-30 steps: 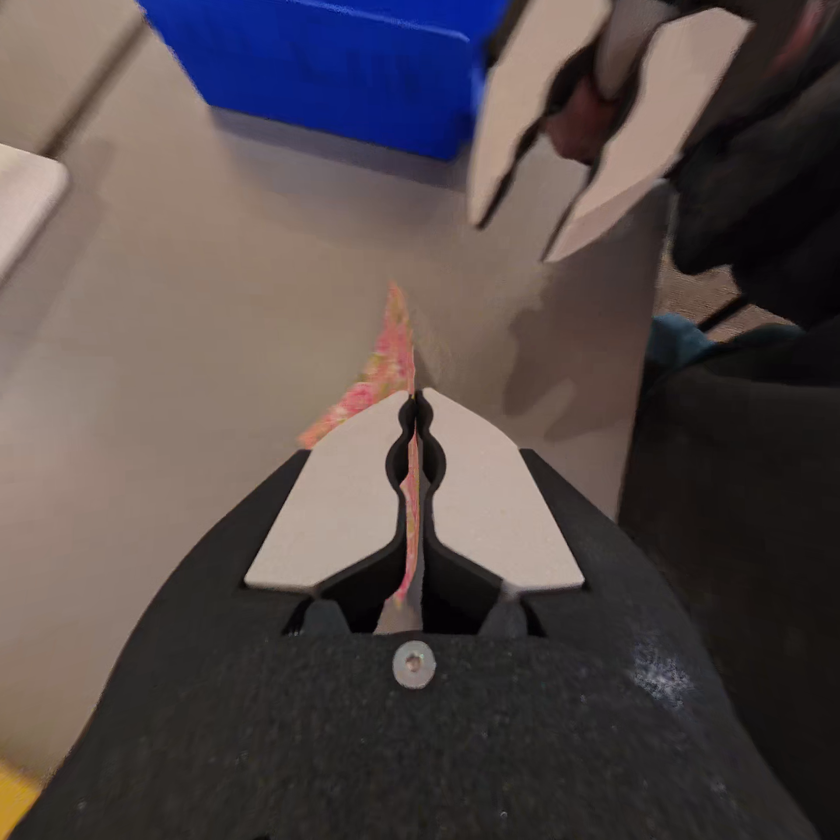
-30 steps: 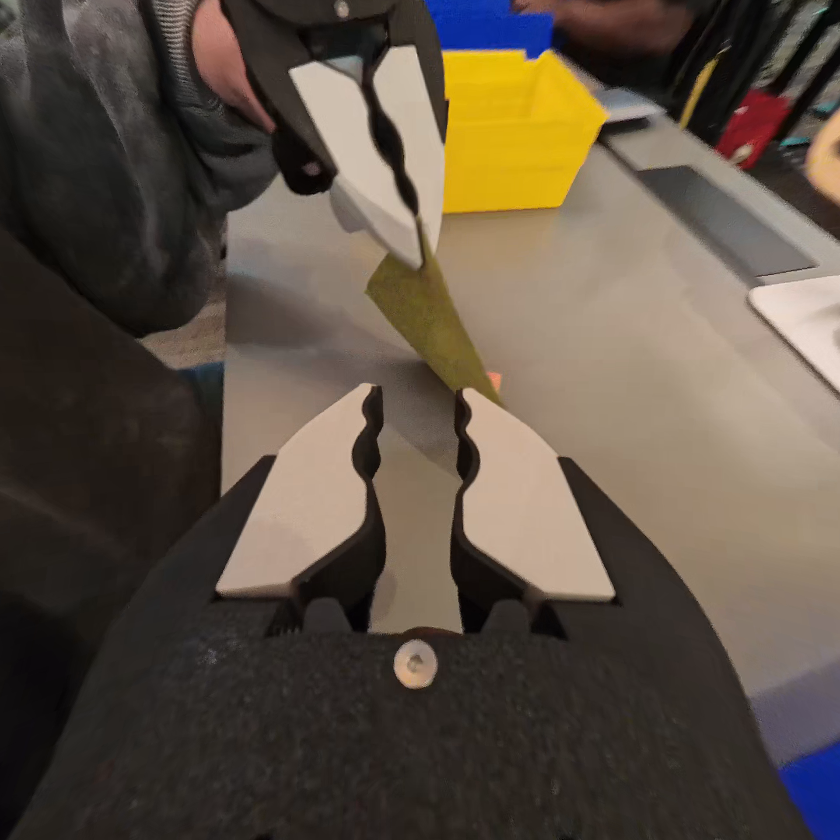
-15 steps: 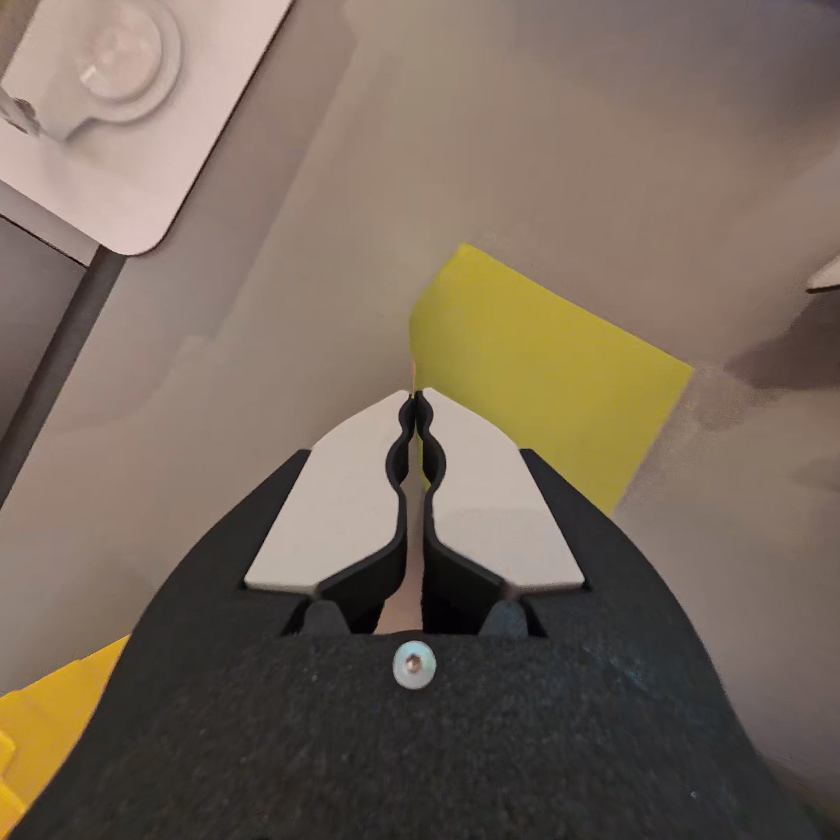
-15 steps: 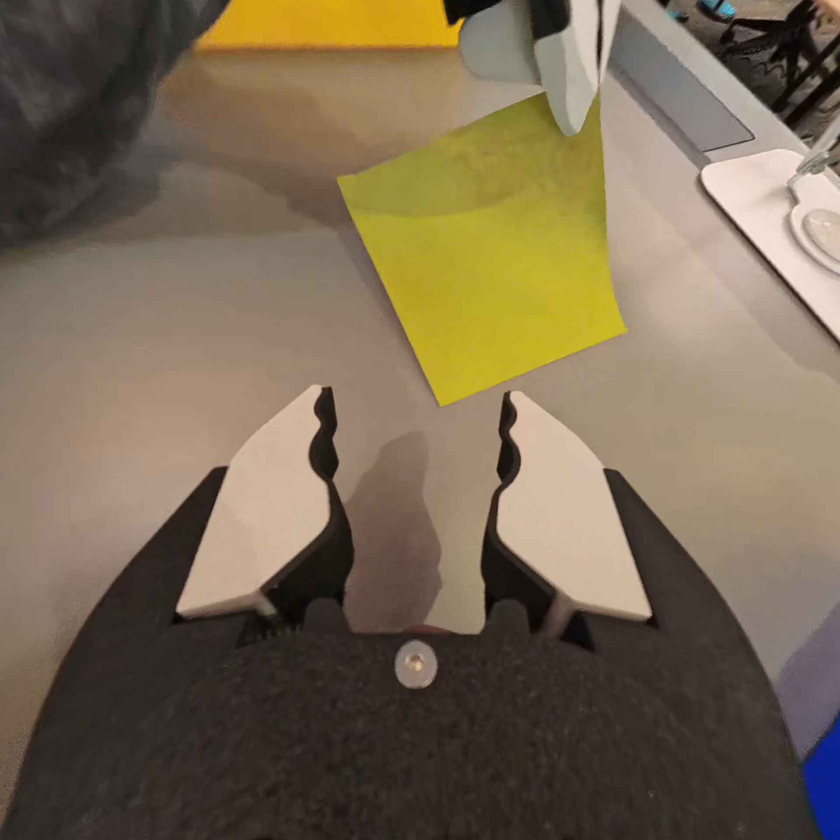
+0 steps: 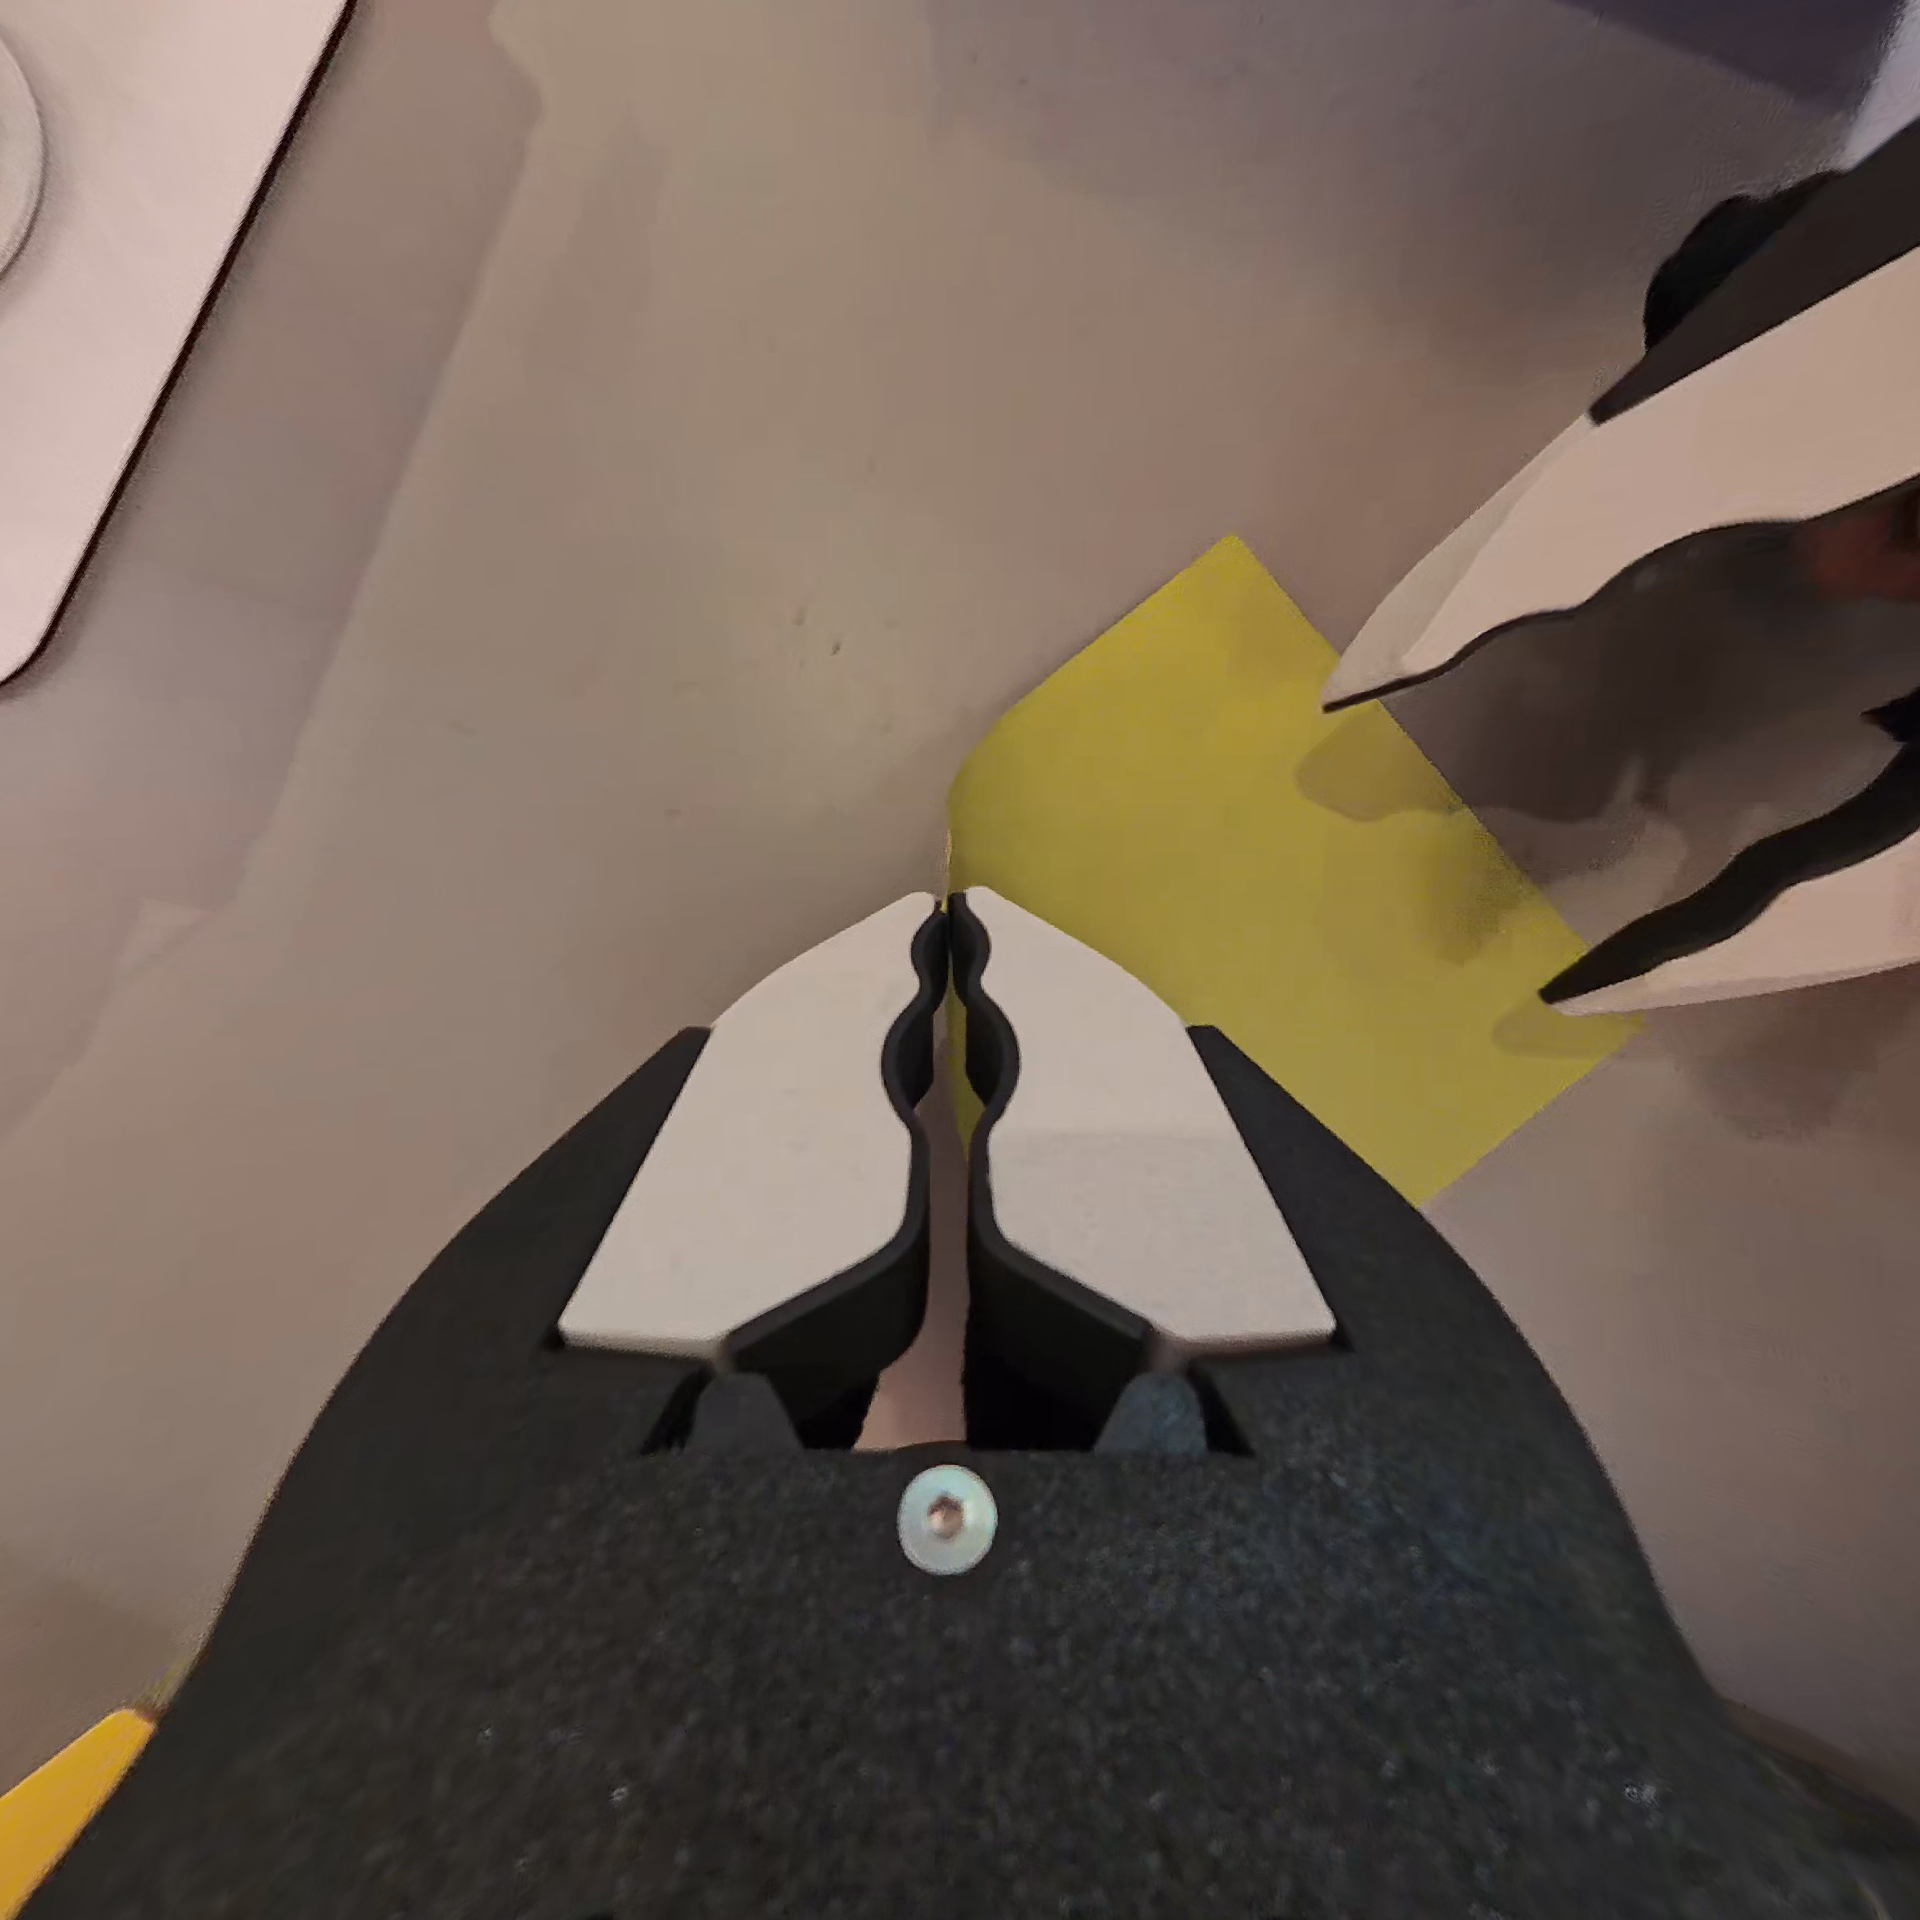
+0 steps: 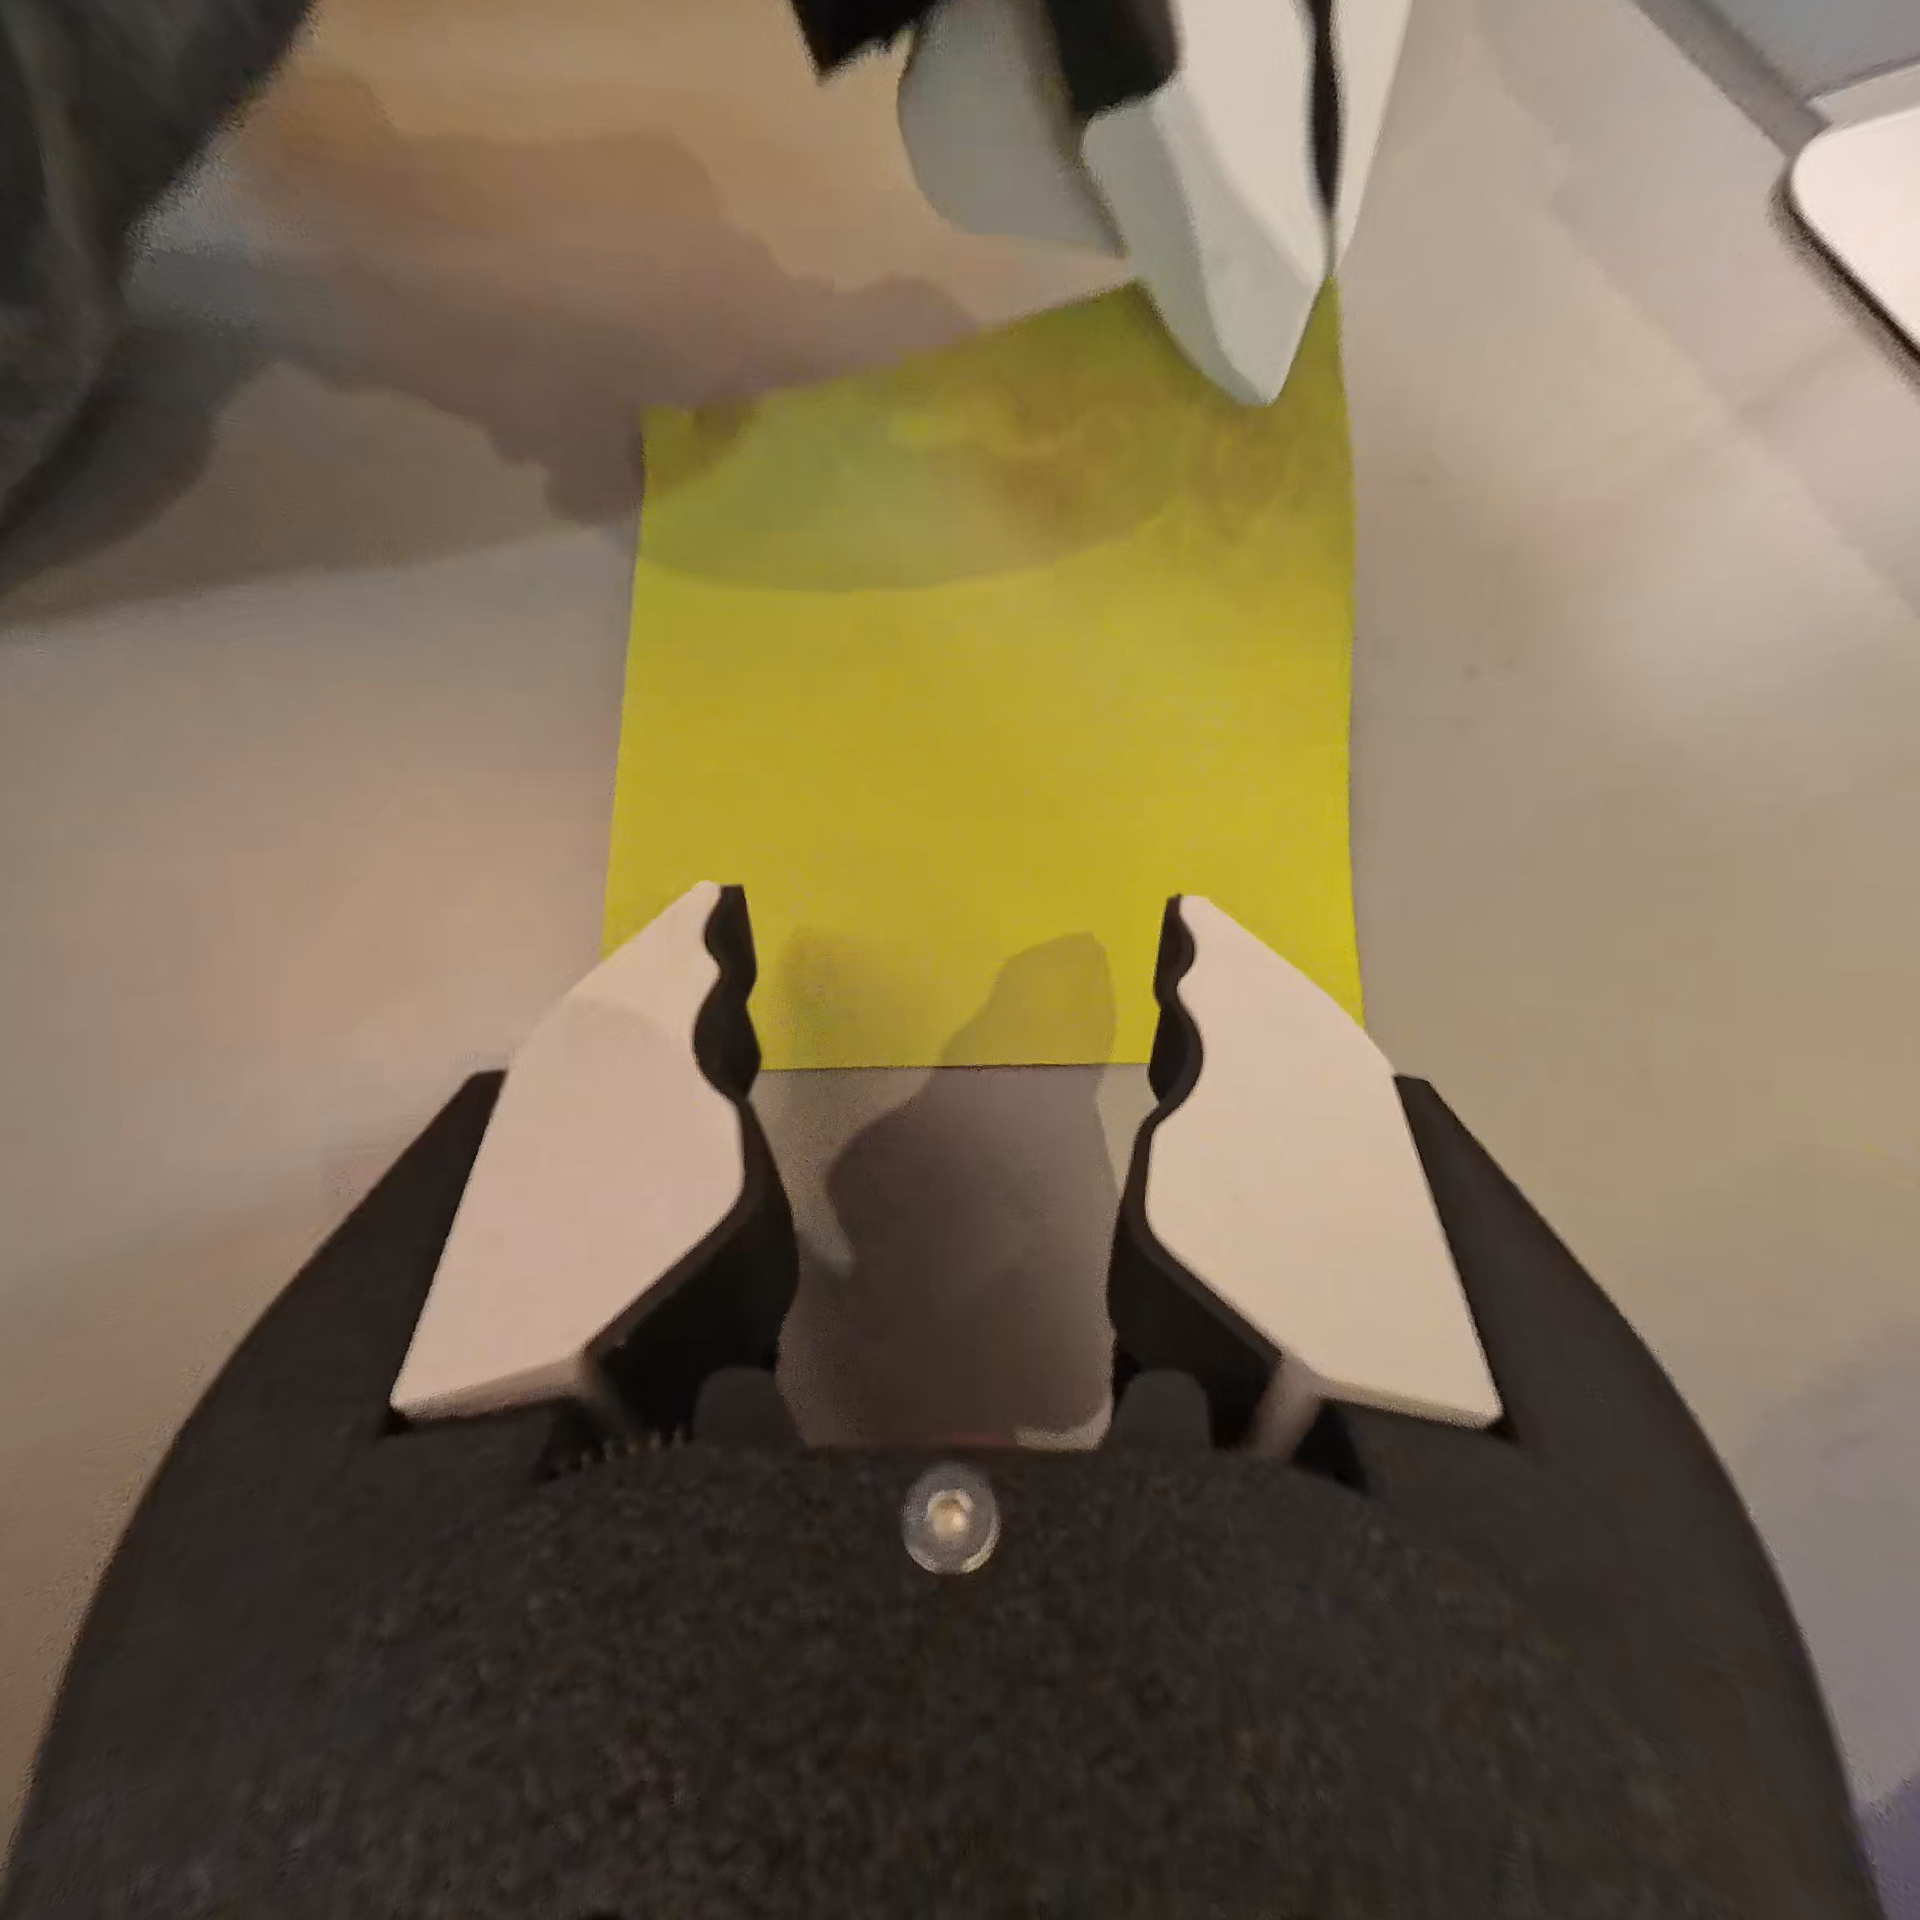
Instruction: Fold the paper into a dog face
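Note:
A yellow-green square paper (image 6: 987,727) lies nearly flat on the grey table (image 6: 312,831); its other side is a pink pattern, hidden now. My left gripper (image 5: 948,906) is shut on the paper's far right corner and shows at the top of the right wrist view (image 6: 1262,390), tip down on that corner. My right gripper (image 6: 951,899) is open and empty, low over the paper's near edge with a finger over each side of it. In the left wrist view the paper (image 5: 1195,883) spreads to the right, with the open right gripper (image 5: 1439,847) above its far edge.
A white flat pad (image 5: 104,312) lies on the table at the upper left of the left wrist view and at the upper right of the right wrist view (image 6: 1860,208). A yellow bin corner (image 5: 62,1787) shows bottom left. A person's dark sleeve (image 6: 83,208) is at upper left.
The left gripper swung the hanging paper down onto the table, yellow-green side up. The right gripper opened wider and moved in over the paper's near edge.

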The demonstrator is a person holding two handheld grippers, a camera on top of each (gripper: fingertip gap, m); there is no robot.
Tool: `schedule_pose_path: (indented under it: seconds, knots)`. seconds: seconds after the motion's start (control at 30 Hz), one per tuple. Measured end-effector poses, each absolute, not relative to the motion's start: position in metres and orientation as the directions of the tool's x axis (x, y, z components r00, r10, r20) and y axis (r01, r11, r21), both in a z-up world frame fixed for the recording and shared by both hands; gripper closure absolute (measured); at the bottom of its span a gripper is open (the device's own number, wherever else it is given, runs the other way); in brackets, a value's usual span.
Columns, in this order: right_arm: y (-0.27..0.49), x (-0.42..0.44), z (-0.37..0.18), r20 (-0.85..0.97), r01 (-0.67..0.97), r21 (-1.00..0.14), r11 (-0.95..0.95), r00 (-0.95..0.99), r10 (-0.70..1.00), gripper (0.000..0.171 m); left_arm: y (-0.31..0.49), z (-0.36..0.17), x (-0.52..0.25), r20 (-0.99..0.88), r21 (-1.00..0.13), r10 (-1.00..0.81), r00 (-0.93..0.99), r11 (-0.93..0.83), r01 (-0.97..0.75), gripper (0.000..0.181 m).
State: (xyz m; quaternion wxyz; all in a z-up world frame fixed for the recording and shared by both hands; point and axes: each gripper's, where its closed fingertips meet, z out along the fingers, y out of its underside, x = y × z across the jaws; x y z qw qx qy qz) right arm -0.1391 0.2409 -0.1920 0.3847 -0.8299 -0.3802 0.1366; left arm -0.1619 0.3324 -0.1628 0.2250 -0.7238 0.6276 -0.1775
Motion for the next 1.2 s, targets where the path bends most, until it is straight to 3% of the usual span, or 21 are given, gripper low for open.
schedule_pose_path:
  seconds: [0.03,0.3,0.7,1.2]
  knots:
    - [0.239,-0.136,-0.199,0.092,0.561,-0.712,-0.422,0.671,0.736,0.094,0.332,-0.165,-0.161,-0.027,-0.544,-0.989,0.145,-0.107,-0.832,0.181]
    - [0.235,-0.124,-0.209,0.091,0.628,-0.656,-0.418,0.615,0.783,0.082,0.331,-0.170,-0.153,-0.033,-0.528,-0.991,0.128,-0.091,-0.844,0.181]
    - [0.234,-0.118,-0.213,0.012,0.569,-0.680,-0.462,0.639,0.769,0.094,0.330,-0.166,-0.148,-0.047,-0.532,-0.992,0.120,-0.077,-0.843,0.181]
    - [0.235,-0.117,-0.213,0.013,0.544,-0.683,-0.488,0.677,0.736,0.096,0.239,-0.132,-0.148,-0.020,-0.688,-0.999,0.046,-0.020,-0.726,0.181]
